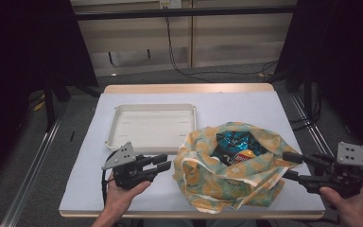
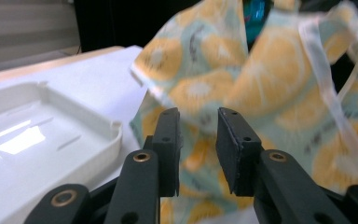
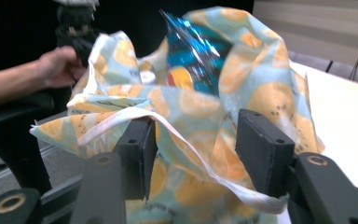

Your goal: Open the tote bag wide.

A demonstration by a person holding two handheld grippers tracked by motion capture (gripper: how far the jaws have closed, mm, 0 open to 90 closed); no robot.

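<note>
From the high view, a lemon-print cloth bag (image 1: 227, 165) is sitting on the worktop (image 1: 264, 109) with a blue snack packet (image 1: 236, 145) showing in its mouth, just beside a white tray (image 1: 151, 126). The left gripper (image 1: 163, 162) is hovering at the bag's left side, the right gripper (image 1: 290, 165) at its right edge.

In the left gripper view, the fingers (image 2: 168, 144) are standing parted, gripping nothing, with the bag's cloth just ahead.

In the right gripper view, the fingers (image 3: 261, 149) are standing released, the bag's white strap (image 3: 186, 144) lying loosely between them.
</note>
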